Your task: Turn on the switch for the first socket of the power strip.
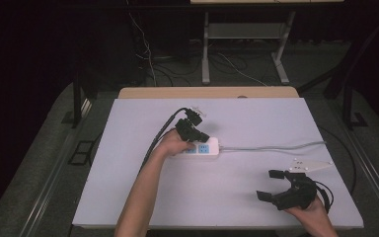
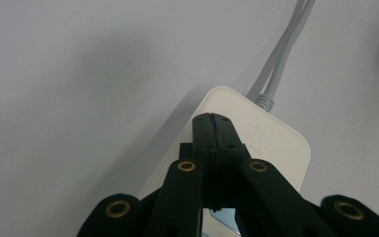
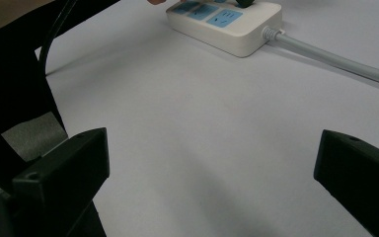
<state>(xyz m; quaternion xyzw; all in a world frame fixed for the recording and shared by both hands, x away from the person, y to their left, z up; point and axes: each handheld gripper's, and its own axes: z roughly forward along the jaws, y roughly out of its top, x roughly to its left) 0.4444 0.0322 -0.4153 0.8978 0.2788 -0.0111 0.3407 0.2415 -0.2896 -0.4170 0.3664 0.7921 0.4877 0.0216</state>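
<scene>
high view: left gripper [image 1: 201,136] is down on the white glossy plastic power strip with blue sockets [image 1: 205,147], mid-table on the matte white table sheet [image 1: 128,187]; right gripper [image 1: 271,184] is parked well off by the near edge. Looks like pressing is underway, nothing plugged in yet.

left gripper view: jaws pressed together, tips touching the strip's smooth, rounded top [image 2: 271,143]; grey round cable [image 2: 281,54] runs off just beyond.

right gripper view: jaws spread wide over bare table, strip [image 3: 227,24] far ahead.
</scene>
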